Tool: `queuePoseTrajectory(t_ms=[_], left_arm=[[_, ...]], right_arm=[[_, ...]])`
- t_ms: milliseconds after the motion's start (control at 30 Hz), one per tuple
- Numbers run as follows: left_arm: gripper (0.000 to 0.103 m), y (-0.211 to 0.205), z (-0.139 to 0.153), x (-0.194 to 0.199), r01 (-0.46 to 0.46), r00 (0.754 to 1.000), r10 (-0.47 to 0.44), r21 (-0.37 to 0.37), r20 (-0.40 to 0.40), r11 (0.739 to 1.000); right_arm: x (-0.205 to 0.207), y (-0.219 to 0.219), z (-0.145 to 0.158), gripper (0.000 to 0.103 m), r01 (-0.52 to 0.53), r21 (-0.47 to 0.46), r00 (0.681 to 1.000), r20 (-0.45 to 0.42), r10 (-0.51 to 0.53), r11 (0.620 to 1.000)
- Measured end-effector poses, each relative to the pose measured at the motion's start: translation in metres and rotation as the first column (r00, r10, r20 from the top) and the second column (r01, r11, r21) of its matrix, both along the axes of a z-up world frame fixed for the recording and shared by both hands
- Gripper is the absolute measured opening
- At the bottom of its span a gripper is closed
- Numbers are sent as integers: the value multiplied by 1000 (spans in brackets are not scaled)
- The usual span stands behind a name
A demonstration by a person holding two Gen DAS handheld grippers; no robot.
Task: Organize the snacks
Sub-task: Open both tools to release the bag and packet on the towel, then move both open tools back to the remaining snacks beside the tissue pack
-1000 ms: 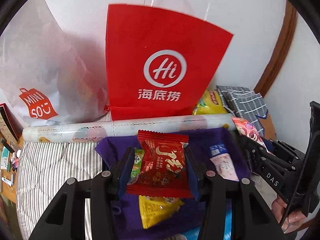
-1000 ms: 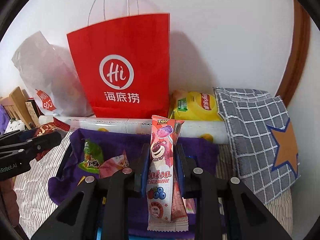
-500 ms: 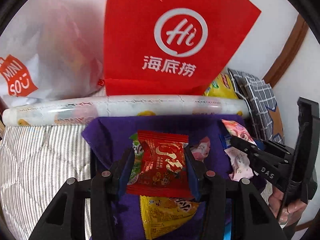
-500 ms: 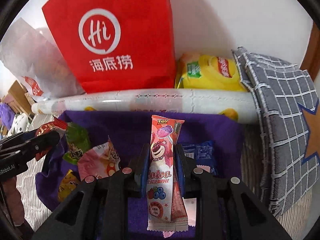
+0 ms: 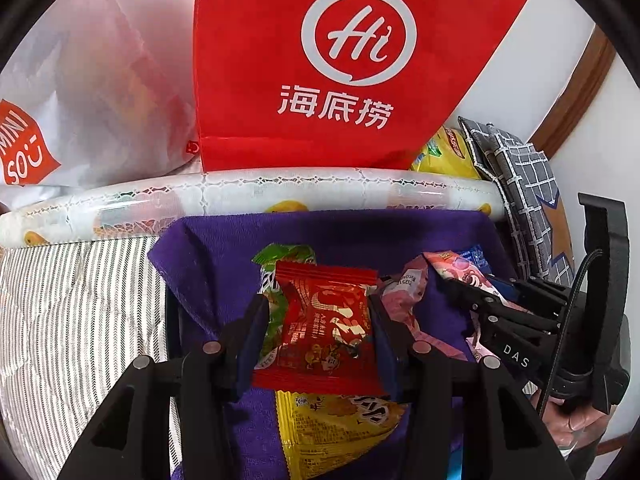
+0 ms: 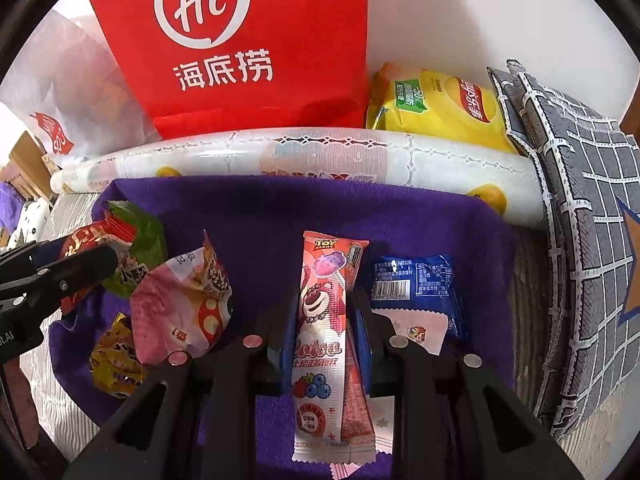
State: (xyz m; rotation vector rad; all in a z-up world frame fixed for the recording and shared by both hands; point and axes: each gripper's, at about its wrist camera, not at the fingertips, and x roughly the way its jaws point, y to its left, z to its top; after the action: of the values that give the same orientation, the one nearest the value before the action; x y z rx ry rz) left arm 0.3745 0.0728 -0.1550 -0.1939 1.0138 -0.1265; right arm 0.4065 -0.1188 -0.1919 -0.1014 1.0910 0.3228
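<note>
My left gripper is shut on a red snack packet and holds it low over a purple cloth strewn with snacks. It also shows at the left of the right wrist view. My right gripper is shut on a long pink Lotso snack stick above the same purple cloth. It appears at the right of the left wrist view. On the cloth lie a green packet, a pink packet, a yellow packet and a blue packet.
A red paper bag stands against the wall behind a rolled patterned sheet. A white Miniso bag is left of it. A yellow chip bag and a grey checked cushion sit at the right. The striped bedding lies left.
Both grippers have moved forward and down toward the purple cloth, each still holding its snack. The red bag and the cloth's snacks now look larger and closer.
</note>
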Motion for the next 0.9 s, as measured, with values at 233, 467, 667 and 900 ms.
queuePoseTrajectory(t_ms=[233,467,667,900], left_arm=[[48,-3,-6,2,3,1000,-3,5,-18,1000],[52,-2,-7,2,5,999,-6,-11,-33,1000],[68,-1,7,-4,4,1000,-4,3,1,1000],[68,0,30,-17,9,999,-9,1,40,1000]], right_arm=[[4,4,-2,34,3,-17,1000,7,-3,1000],[-1,-9,19,47,27,1,997,68,-27,1000],[-9,-17,42,51,48,6,991,128,-48,999],[-30,-24,68,51,91,16,980,175,-92,996]])
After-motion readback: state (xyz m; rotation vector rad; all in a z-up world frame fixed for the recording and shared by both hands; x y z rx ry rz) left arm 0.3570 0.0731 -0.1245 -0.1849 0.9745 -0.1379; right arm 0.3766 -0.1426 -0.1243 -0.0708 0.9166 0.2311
